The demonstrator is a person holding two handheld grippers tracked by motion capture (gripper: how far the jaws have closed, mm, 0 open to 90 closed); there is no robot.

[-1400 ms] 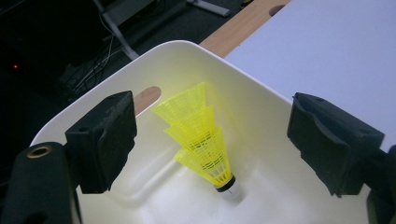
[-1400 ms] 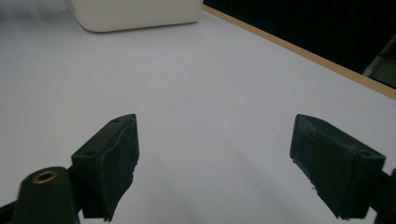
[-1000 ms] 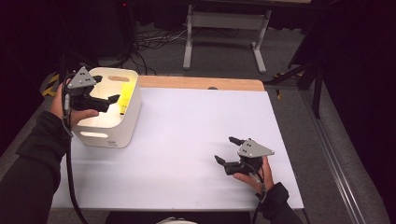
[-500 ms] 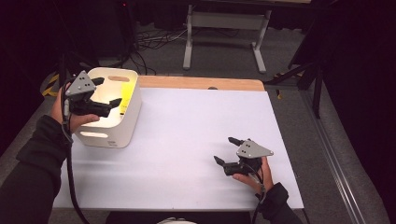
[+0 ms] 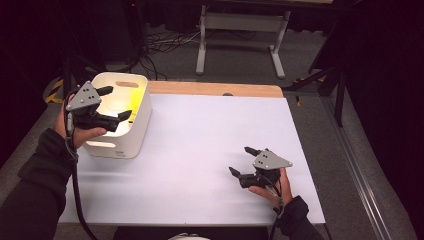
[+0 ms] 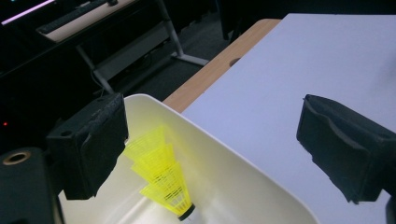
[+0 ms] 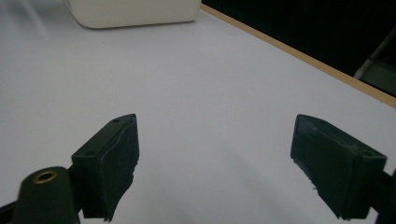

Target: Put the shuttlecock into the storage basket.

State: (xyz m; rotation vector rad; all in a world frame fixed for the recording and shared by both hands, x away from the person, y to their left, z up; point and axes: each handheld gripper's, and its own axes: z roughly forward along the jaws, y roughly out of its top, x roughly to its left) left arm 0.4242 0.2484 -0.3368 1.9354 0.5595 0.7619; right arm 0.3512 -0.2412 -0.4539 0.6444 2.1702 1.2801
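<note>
Left gripper (image 5: 118, 102) released, jaws wide, empty, poised over white bin (image 5: 131, 145). Yellow shuttlecocks (image 6: 163, 177) stacked inside bin, below and between jaws, nearer one jaw. Right gripper (image 5: 241, 162) released, low over bare worktop (image 5: 200, 140), well apart from bin. No readable writing anywhere.

Room dark; walls not discernible. White surface (image 5: 210, 150) brightly lit, with a bare wooden strip (image 5: 215, 89) along its far edge. Grey floor (image 5: 240, 65) beyond. A grey metal stand (image 5: 242, 22) with two splayed feet sits behind the surface. Black cables (image 5: 160, 47) tangle on the floor to its left. Dark frame legs (image 5: 330, 75) at right.
</note>
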